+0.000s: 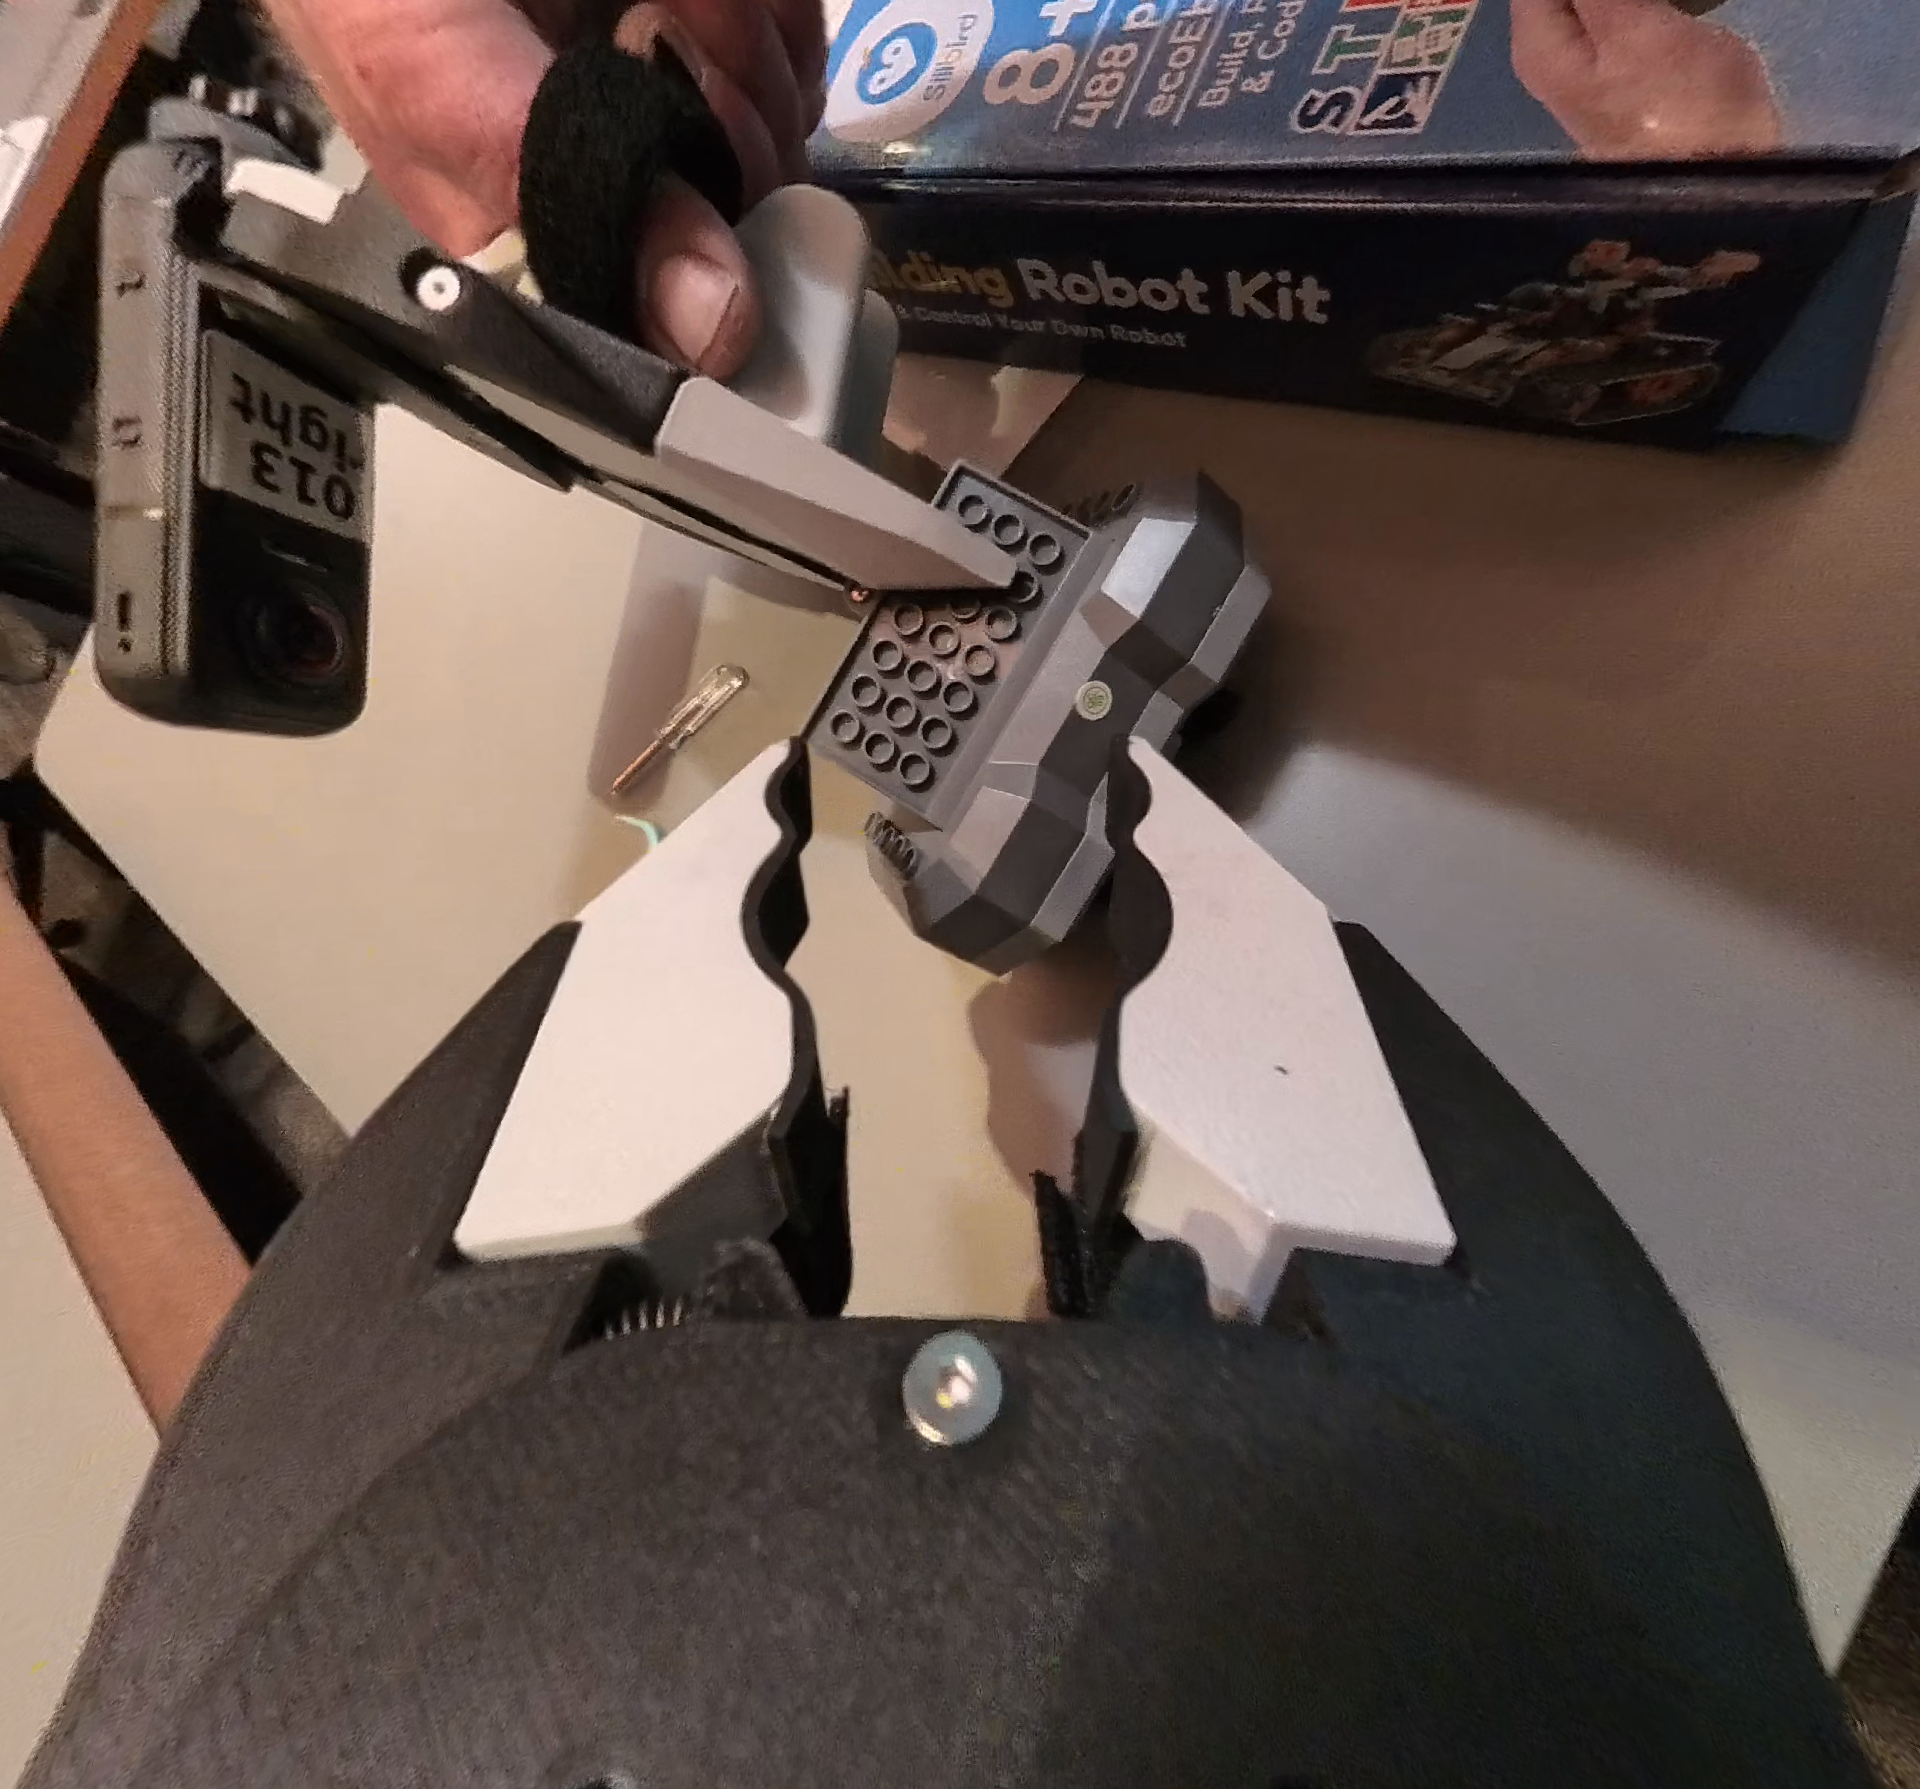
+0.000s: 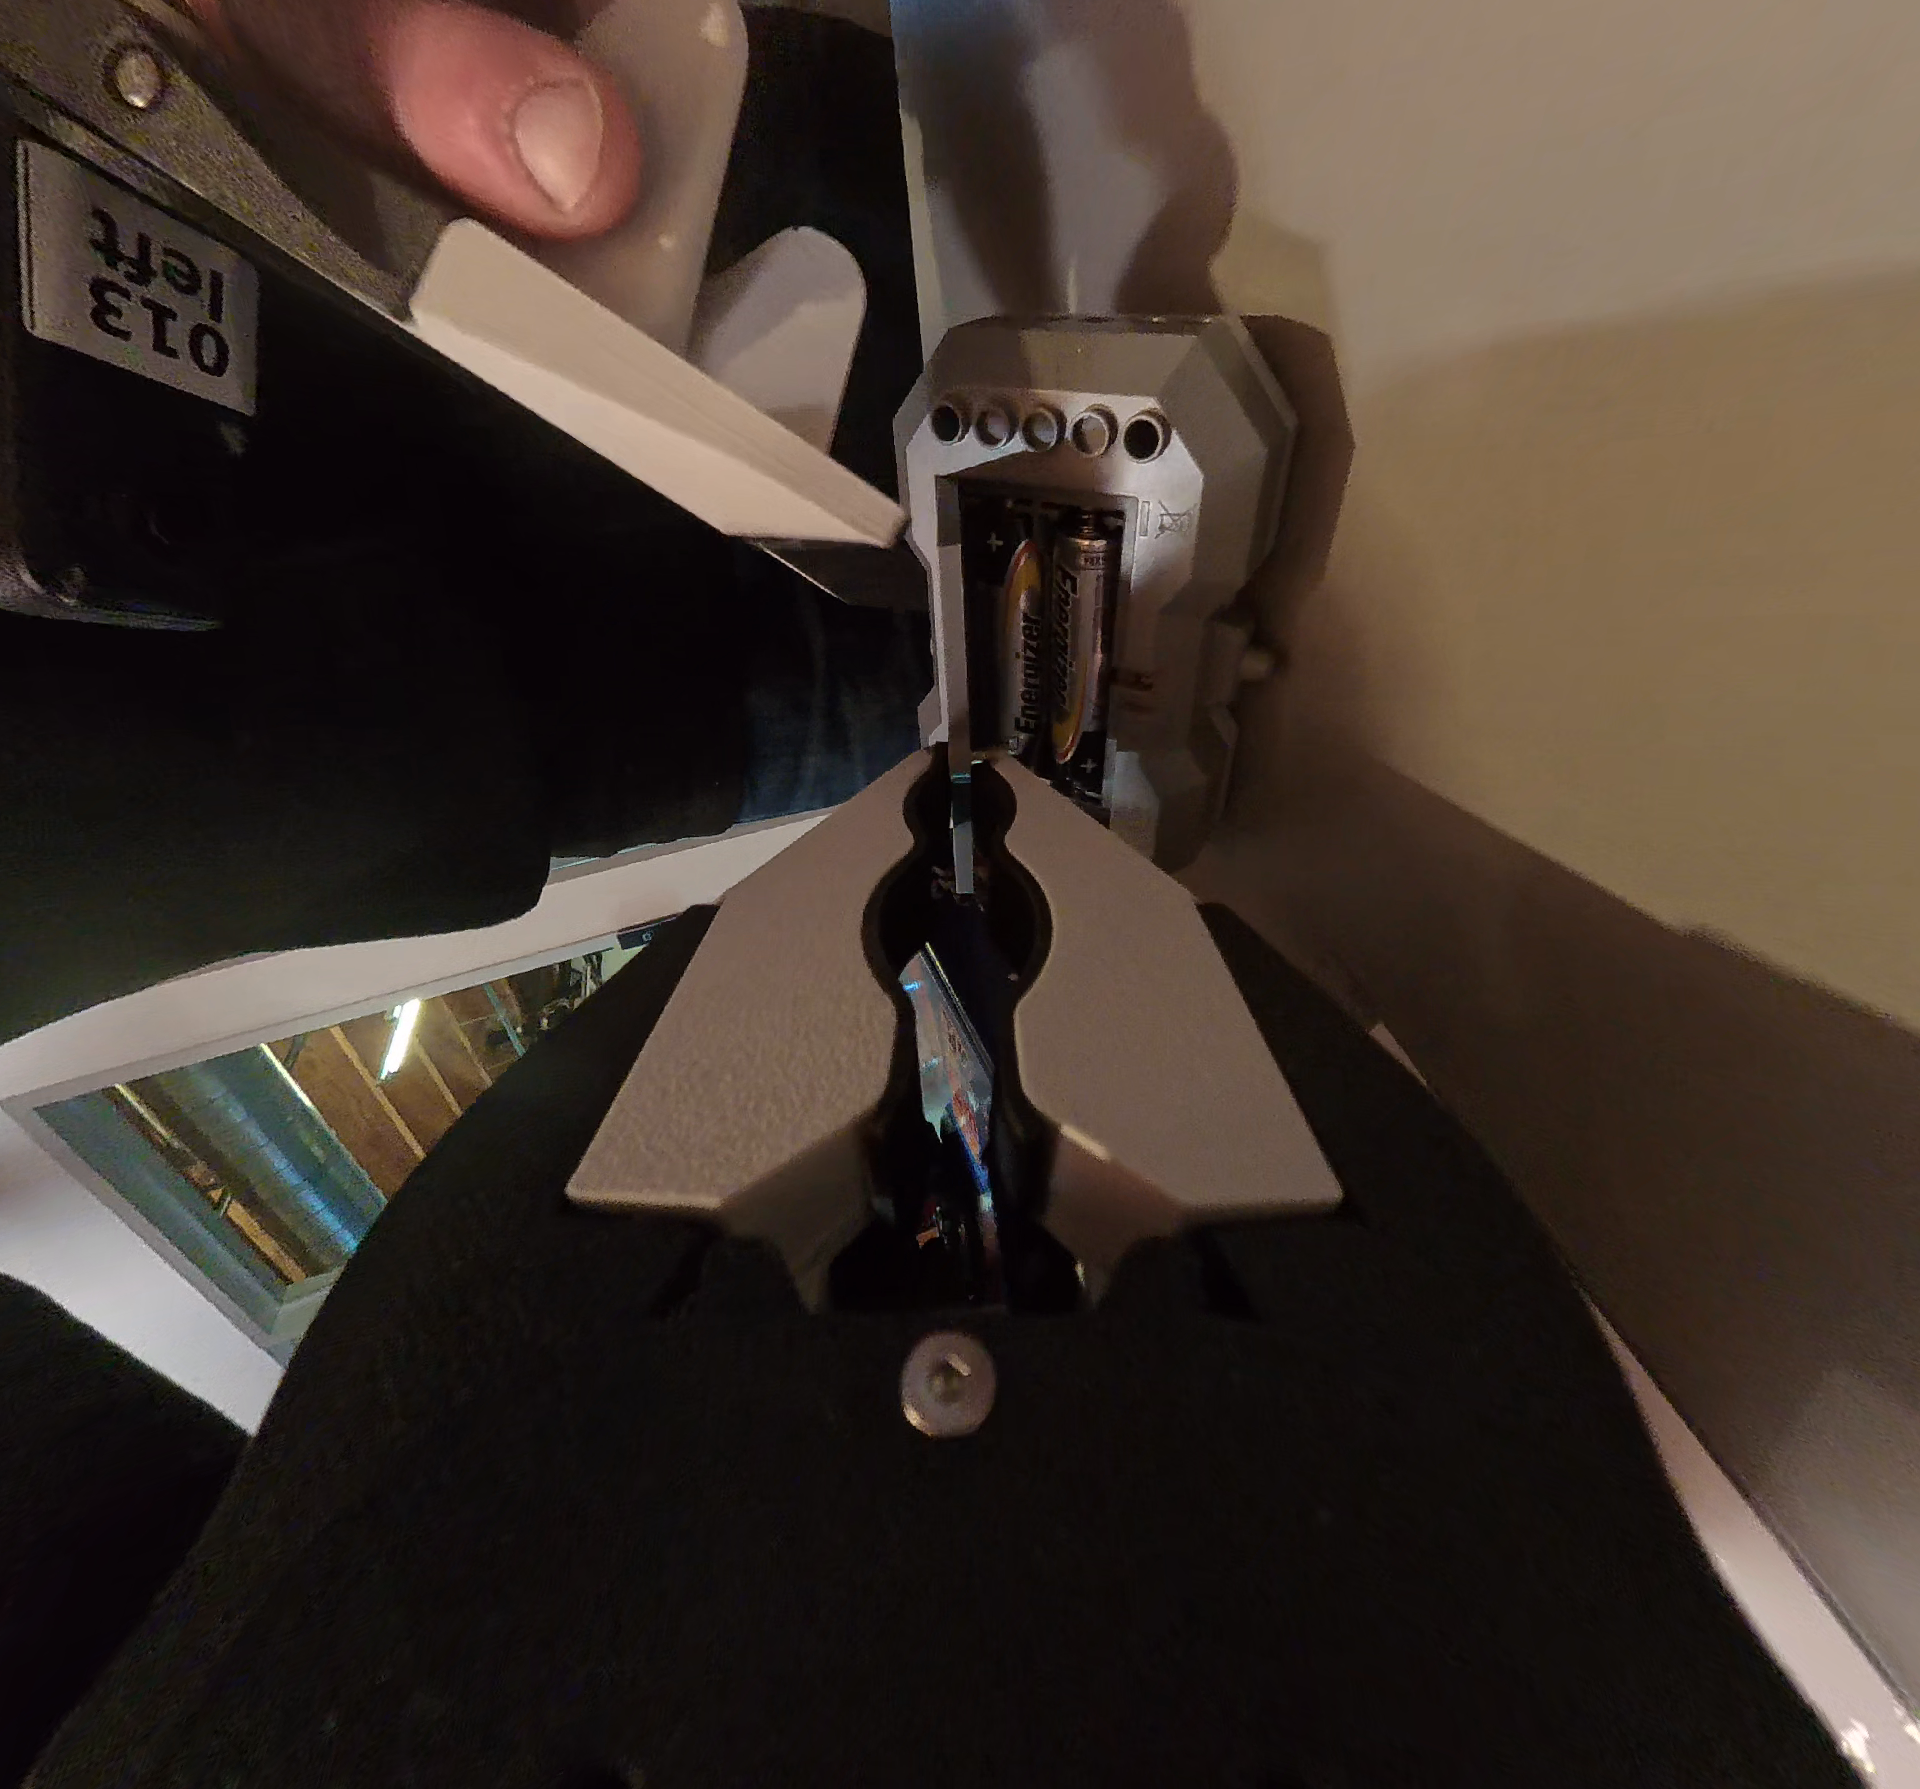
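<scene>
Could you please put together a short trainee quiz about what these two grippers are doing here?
1. True or false: the open compartment holds no batteries.
2. Which gripper pinches the edge of the studded cover? A left, B right.
3. Fill in: the left gripper clamps the grey ___.
Key: 1 false, two lie inside; 2 B, the right gripper; 3 battery box.

The left gripper (image 1: 956, 794) is reaching forward, its fingers (image 1: 665, 991) spread part way and closing on something between the tips. The right gripper (image 2: 971, 773) is coming in from the side, its fingers (image 2: 821, 918) pinching together on a thin edge. A bare hand (image 1: 488, 77) is gripping its handle, thumb pressing the lever.
</scene>
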### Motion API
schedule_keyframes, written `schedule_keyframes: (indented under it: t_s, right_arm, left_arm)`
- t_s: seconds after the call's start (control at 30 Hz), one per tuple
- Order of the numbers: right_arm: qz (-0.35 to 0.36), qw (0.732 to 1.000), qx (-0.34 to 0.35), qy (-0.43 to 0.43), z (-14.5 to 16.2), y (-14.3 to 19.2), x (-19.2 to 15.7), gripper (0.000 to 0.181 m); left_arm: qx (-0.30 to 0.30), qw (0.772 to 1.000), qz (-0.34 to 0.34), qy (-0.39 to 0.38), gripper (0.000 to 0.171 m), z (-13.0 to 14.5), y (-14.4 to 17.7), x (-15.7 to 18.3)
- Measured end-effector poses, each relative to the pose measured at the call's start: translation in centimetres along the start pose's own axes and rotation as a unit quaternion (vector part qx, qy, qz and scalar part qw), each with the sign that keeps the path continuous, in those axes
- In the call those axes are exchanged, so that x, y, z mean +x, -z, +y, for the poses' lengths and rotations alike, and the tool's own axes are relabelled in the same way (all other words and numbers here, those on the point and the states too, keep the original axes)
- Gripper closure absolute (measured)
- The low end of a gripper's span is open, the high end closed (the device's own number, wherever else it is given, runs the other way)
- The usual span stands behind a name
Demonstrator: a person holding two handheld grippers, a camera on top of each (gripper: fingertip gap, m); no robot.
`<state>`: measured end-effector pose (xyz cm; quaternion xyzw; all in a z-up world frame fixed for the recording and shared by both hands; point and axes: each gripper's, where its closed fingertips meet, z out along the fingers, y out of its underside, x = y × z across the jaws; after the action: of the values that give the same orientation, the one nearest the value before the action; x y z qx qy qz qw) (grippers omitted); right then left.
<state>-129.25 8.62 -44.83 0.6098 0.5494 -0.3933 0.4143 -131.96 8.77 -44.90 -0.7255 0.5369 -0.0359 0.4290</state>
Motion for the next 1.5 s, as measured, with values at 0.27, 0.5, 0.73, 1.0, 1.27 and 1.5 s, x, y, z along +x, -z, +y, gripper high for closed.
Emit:
schedule_keyframes:
  t_s: [0.27,0.5,0.73,1.0,1.27,1.5]
  right_arm:
    - [-0.009,1.000,-0.013,-0.008,0.0,-0.7,-0.1,0.180]
    - [0.018,1.000,-0.017,-0.018,-0.2,-0.9,0.7,0.171]
    - [0.053,0.998,-0.019,-0.024,-0.3,-1.0,0.8,0.168]
    - [0.098,0.995,0.001,-0.028,-0.6,-0.9,0.9,0.159]
    - [0.202,0.979,0.026,-0.005,-0.8,0.7,0.6,0.140]
    - [0.265,0.964,0.014,0.005,0.4,-1.0,0.5,0.114]
  left_arm:
    - [-0.001,0.999,0.035,-0.019,0.124,0.0,0.0,1.5]
    - [-0.010,0.998,0.057,0.002,0.131,0.3,-0.2,2.2]
    - [-0.008,0.999,0.045,-0.007,0.131,0.3,-0.1,2.1]
    - [-0.005,0.999,0.035,0.001,0.132,0.4,-0.1,2.2]
    - [-0.003,0.999,0.033,0.009,0.133,0.6,-0.2,2.5]
    - [-0.005,1.000,0.021,0.015,0.133,0.6,-0.1,2.5]
